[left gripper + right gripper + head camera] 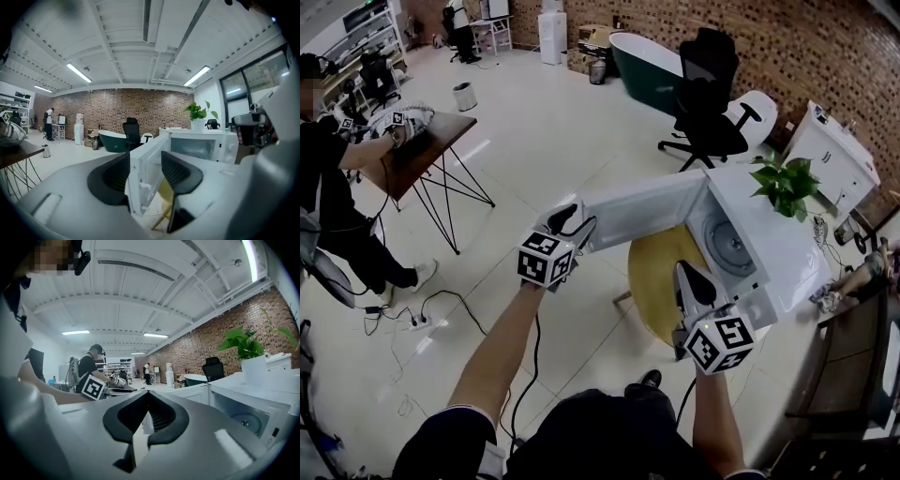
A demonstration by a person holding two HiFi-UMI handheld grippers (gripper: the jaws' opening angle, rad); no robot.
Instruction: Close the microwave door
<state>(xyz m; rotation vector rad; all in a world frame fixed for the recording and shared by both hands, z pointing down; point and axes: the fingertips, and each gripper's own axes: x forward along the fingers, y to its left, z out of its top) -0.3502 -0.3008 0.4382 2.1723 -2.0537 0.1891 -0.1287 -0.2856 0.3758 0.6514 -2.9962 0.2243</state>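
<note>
A white microwave (783,248) stands on a round yellow table (652,281) with its door (647,211) swung wide open to the left. My left gripper (569,220) is at the door's free end. In the left gripper view the jaws of the left gripper (145,174) stand apart with the door's edge (143,183) between them, and the oven body (199,146) lies beyond. My right gripper (686,277) hovers in front of the open cavity, shut and empty. In its own view the right gripper (147,395) points past the microwave (248,416).
A potted plant (786,183) sits on the microwave's top. A black office chair (708,103) and a green bathtub (642,61) stand behind. At the left a person (328,187) works at a wooden table (422,150). Cables (422,319) lie on the floor.
</note>
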